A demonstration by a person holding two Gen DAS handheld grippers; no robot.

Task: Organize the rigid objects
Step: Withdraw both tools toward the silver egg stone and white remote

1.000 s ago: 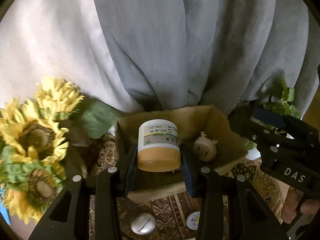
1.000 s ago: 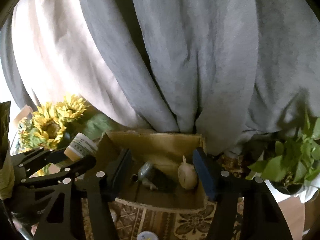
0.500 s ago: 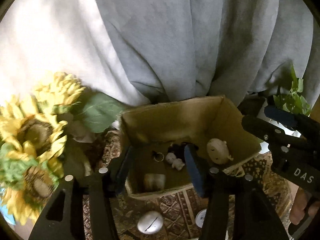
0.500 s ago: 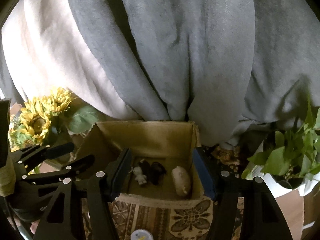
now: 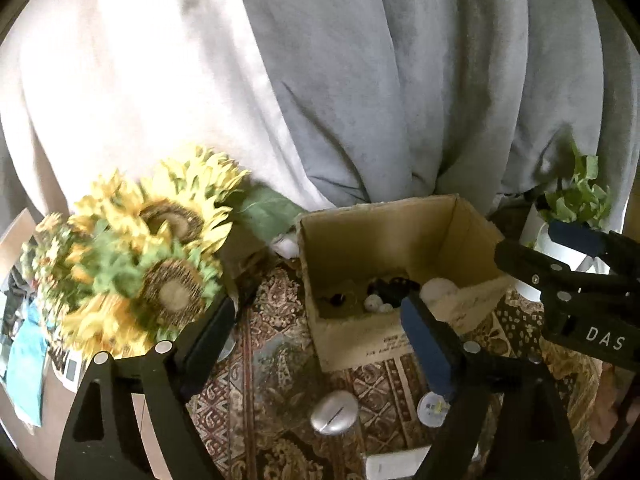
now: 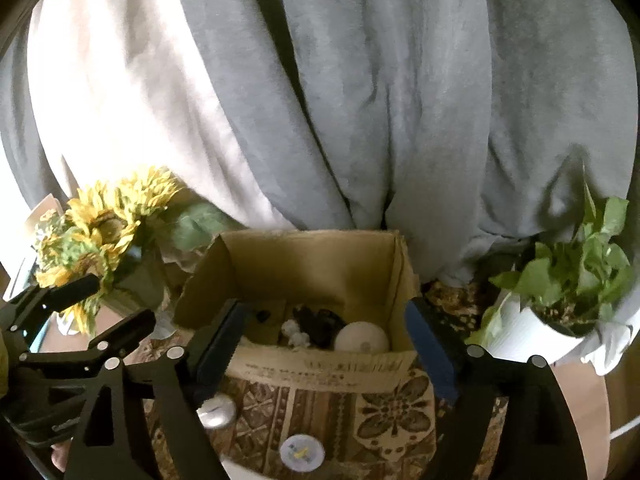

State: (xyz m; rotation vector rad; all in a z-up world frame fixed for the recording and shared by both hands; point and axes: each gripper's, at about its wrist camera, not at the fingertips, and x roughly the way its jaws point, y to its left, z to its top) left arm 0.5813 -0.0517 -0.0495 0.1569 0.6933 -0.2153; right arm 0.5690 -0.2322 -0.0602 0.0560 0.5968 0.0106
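An open cardboard box [image 5: 356, 332] [image 6: 320, 364] stands on a patterned cloth. Inside it lie a round cream object [image 6: 361, 337] [image 5: 438, 289], a small white figurine [image 6: 295, 334] and dark items [image 6: 318, 320]. My left gripper [image 5: 320, 320] is open and empty, hovering before the box's front left corner. My right gripper [image 6: 326, 344] is open and empty, its fingers straddling the box's front wall. A silver oval object [image 5: 334, 412] [image 6: 216, 411] and a small round lid [image 5: 432, 408] [image 6: 301, 453] lie on the cloth in front of the box.
Artificial sunflowers [image 5: 148, 256] [image 6: 100, 224] stand left of the box. A potted green plant [image 6: 560, 304] [image 5: 576, 208] in a white pot stands right. Grey curtains [image 6: 360, 100] hang behind. A white flat item [image 5: 394, 464] lies near the front edge.
My left gripper released the white-and-tan jar over the box, opened, and pulled back and left. The jar is no longer seen. My right gripper stayed open, backing off slightly.
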